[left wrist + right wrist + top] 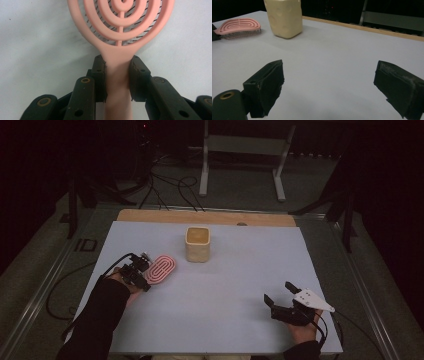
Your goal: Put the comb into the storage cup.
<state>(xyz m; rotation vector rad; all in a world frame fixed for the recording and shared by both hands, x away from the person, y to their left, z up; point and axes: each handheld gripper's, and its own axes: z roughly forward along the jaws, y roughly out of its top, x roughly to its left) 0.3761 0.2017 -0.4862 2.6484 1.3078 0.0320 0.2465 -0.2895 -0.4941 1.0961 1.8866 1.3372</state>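
A pink hairbrush [161,270] [120,30] lies bristles down on the left of the pale sheet, its oval head with concentric ribs pointing toward the far right. My left gripper [145,276] [117,72] is shut on its handle, one black pad pressed against each side. In the right gripper view the hairbrush [238,26] lies at the far left. My right gripper [278,291] [328,75] rests near the front right of the sheet, open wide, with nothing between its jaws.
A cream square container [197,245] [284,17] stands upright at the middle back, just right of the brush. The pale sheet [225,290] covers the table; a wooden edge [200,216] shows behind it. Beyond are a metal stand [245,150] and floor cables [170,190].
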